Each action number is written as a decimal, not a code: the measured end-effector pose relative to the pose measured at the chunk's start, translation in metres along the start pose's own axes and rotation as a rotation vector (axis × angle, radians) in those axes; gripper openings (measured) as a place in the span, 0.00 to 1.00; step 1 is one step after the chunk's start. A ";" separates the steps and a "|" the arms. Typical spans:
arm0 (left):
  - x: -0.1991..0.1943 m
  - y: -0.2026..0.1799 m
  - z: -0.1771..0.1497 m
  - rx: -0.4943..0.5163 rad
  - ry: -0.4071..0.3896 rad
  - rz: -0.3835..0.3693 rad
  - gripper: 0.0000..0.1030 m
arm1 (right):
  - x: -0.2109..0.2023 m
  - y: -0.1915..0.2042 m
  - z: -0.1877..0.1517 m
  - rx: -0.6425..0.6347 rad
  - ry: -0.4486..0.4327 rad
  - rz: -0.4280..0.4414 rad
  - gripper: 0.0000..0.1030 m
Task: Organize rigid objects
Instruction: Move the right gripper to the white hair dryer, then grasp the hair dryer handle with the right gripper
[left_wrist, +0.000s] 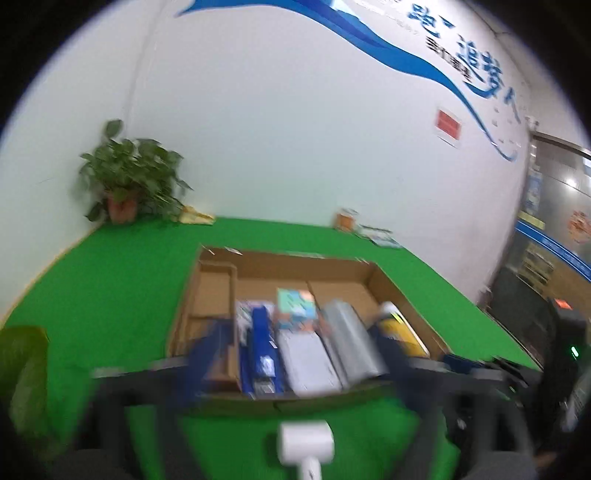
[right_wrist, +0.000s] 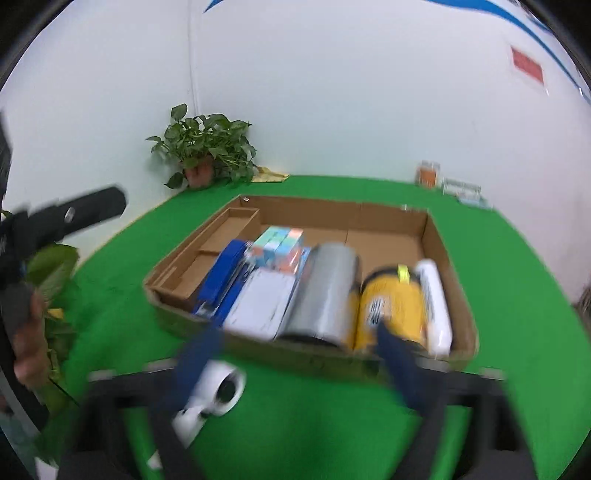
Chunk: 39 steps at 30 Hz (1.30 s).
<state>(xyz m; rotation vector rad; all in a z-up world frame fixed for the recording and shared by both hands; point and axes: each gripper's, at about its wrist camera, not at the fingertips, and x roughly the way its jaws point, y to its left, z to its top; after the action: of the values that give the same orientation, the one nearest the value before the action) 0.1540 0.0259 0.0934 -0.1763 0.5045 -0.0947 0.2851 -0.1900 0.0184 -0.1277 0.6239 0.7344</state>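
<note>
A shallow cardboard tray (left_wrist: 295, 258) (right_wrist: 332, 206) lies on the green mat. Side by side in it are a blue box (right_wrist: 221, 280), a white box (right_wrist: 262, 302), a pastel box (right_wrist: 280, 245), a silver cylinder (right_wrist: 325, 295), a yellow can (right_wrist: 391, 306) and a white tube (right_wrist: 437, 302). A white roller-like object (left_wrist: 306, 443) (right_wrist: 218, 387) lies on the mat in front of the tray. My left gripper (left_wrist: 299, 354) hovers open before the tray's near wall, holding nothing. My right gripper (right_wrist: 295, 354) is open too, its left finger (right_wrist: 199, 354) beside the white object.
A potted plant (left_wrist: 125, 173) (right_wrist: 207, 151) stands in the far left corner. An orange jar (right_wrist: 428, 175) and small packets sit by the back wall. Leaves (right_wrist: 51, 266) and a hand (right_wrist: 29, 332) holding the other gripper's black body are at the left edge.
</note>
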 end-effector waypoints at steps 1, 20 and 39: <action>0.001 -0.005 -0.005 0.004 0.043 -0.011 0.08 | -0.007 0.000 -0.007 0.001 0.002 0.011 0.49; 0.052 0.011 -0.109 -0.204 0.405 -0.036 0.90 | -0.070 -0.001 -0.099 0.051 0.028 -0.006 0.99; 0.104 -0.052 -0.147 -0.310 0.659 -0.267 0.38 | -0.057 -0.002 -0.150 0.018 0.203 0.126 0.94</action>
<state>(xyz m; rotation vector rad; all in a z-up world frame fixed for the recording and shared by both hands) 0.1699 -0.0607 -0.0724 -0.5237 1.1531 -0.3421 0.1805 -0.2731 -0.0709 -0.1488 0.8377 0.8434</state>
